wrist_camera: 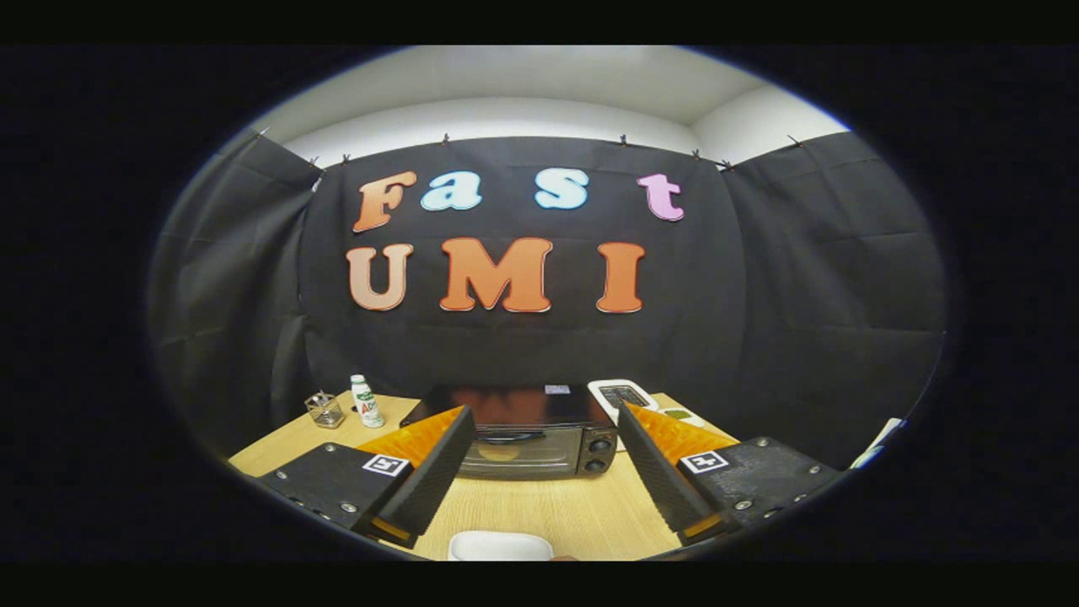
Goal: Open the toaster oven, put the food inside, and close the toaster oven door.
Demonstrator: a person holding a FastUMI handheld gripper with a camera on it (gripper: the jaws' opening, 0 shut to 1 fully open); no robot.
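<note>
Gripper (pixel 539 459) hovering with fingers spread on nothing; toaster oven (pixel 527 438) sitting beyond them on the table (pixel 539 510), door shut, something pale showing dimly behind its glass, fitting either opening ahead or closing done

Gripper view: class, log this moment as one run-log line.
tool: open, holding nothing | toaster oven: door shut, just beyond fingers | white dish: near, between fingers | stage: door unopened

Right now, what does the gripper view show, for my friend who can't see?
A closed toaster oven sits on a wooden table, just beyond the open hand-held gripper. A small bottle stands beside it.
</note>
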